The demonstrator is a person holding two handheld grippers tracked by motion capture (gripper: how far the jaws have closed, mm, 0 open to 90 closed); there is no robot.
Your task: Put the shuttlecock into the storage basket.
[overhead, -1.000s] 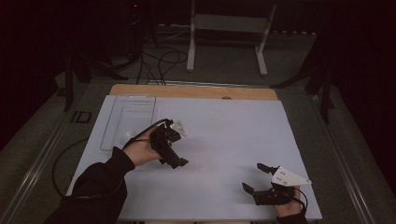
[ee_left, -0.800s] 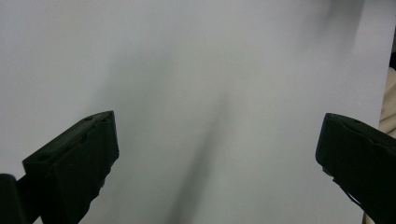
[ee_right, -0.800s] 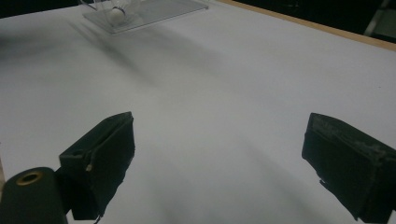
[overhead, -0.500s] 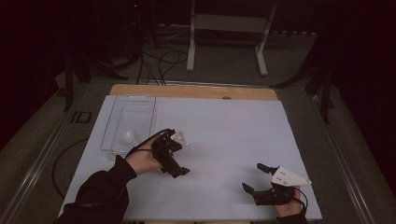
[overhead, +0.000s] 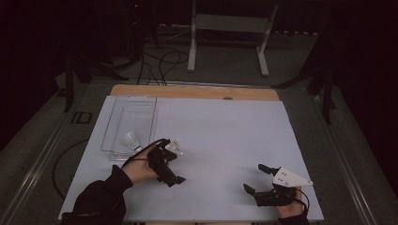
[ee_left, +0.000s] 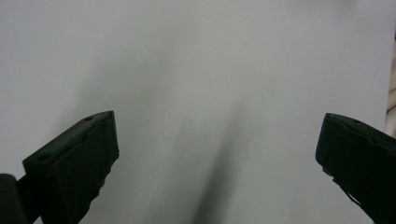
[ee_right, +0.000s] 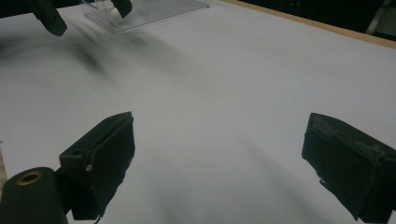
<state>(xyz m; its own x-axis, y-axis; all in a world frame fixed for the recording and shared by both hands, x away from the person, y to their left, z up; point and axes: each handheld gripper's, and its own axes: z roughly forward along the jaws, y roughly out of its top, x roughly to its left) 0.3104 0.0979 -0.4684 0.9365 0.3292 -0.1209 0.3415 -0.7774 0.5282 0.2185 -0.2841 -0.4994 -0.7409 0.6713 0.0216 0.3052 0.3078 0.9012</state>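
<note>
The left gripper (overhead: 165, 165) hovers low over the white bench (overhead: 225, 136), fingers wide and empty; the right gripper (overhead: 260, 180) rests near the front edge, fingers also wide and empty. 1 shuttlecock (overhead: 132, 139) lies in the 1 clear tray (overhead: 123, 108), just beside the left gripper. A careless sweep could likely nudge the light tray and roll the shuttlecock. Count: 2 grippers.

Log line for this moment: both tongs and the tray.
left tongs: open, empty, above white sheet | right tongs: open, empty, near front edge | clear tray: far left, shuttlecock inside
</note>
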